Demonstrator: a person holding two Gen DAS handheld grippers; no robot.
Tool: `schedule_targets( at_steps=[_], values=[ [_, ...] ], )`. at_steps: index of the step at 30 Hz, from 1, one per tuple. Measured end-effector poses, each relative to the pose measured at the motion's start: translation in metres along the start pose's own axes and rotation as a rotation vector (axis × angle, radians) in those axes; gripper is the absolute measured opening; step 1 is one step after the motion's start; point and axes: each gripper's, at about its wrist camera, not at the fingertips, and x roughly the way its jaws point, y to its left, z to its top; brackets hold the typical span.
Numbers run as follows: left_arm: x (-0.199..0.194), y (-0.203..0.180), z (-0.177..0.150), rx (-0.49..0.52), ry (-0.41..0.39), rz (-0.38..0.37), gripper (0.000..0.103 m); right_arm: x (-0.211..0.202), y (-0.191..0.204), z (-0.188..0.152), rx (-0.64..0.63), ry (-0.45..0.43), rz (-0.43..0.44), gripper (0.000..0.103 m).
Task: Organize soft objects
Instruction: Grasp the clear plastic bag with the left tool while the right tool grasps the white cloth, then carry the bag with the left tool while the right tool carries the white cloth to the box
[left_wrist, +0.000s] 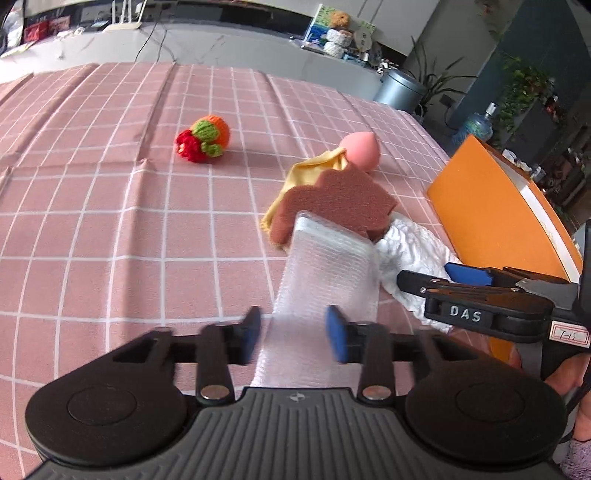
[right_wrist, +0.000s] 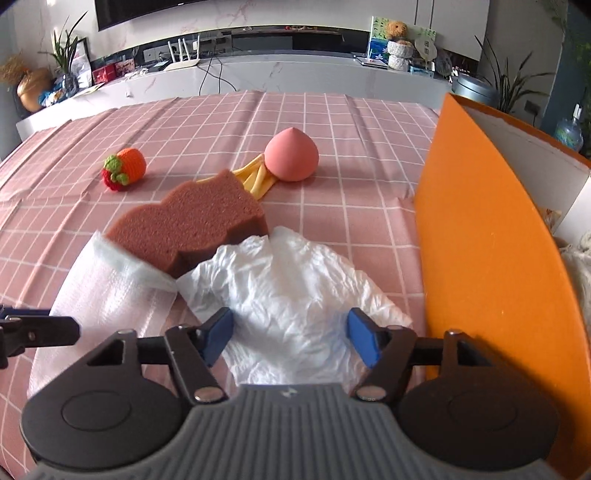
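Left gripper (left_wrist: 293, 334): jaws parted, blue pads either side of the white foam wrap strip (left_wrist: 325, 280) without pressing it, nothing held; right gripper (right_wrist: 291, 339): jaws likewise apart, poised over the crumpled white tissue (right_wrist: 291, 280), not gripping it. Items on the pink checked tablecloth (left_wrist: 110, 221): brown sponge (right_wrist: 192, 225) lying partly on the far end of the foam strip and over a yellow cloth (right_wrist: 255, 179); pink peach-shaped toy (right_wrist: 291, 158) just beyond; knitted orange-and-red fruit (right_wrist: 123, 170) well apart to the left. Orange box (right_wrist: 491, 258) standing at the right, just beside the tissue, seemingly the destination. Handling note, as judgement: each piece is light and crushable, so lower the pads until they straddle a raised fold, close gently, lift straight; the strip should be drawn out from beneath the sponge slowly, or the sponge will ride along; the tissue may tear or unfurl if pinched at its edge
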Motion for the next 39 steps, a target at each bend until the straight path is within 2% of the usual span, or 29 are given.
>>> schedule_targets(
  at_steps=[4,6,8,10,12,13,15,17,25,39],
  values=[
    [0.006,-0.020,-0.004,0.084,0.007,0.007,0.069,-0.007,0.004,-0.009,-0.052,-0.010,-0.015,0.046],
    [0.012,-0.029,-0.007,0.117,0.014,0.021,0.070,-0.011,0.005,-0.013,-0.066,-0.019,-0.018,0.038],
    [0.019,-0.033,-0.010,0.142,0.025,0.042,0.068,-0.015,0.007,-0.016,-0.081,-0.023,-0.015,0.027],
    [0.022,-0.035,-0.012,0.156,0.036,0.046,0.052,-0.021,0.008,-0.017,-0.088,-0.022,0.003,0.023],
    [0.021,-0.033,-0.013,0.159,0.037,0.048,0.029,-0.027,0.008,-0.019,-0.085,-0.018,0.022,0.021],
    [0.021,-0.032,-0.012,0.154,0.035,0.051,0.025,-0.030,0.007,-0.021,-0.080,-0.017,0.031,0.021],
    [0.018,-0.028,-0.011,0.142,0.030,0.043,0.010,-0.035,0.007,-0.024,-0.068,-0.015,0.040,0.020],
    [0.015,-0.028,-0.011,0.136,0.024,0.037,0.004,-0.039,0.008,-0.028,-0.062,-0.012,0.052,0.020],
    [-0.010,-0.038,-0.012,0.130,-0.036,0.028,0.001,-0.060,0.007,-0.035,-0.056,-0.041,0.066,0.020],
    [-0.063,-0.053,-0.004,0.126,-0.192,0.014,0.001,-0.123,0.006,-0.037,-0.062,-0.186,0.081,0.020]
  ],
)
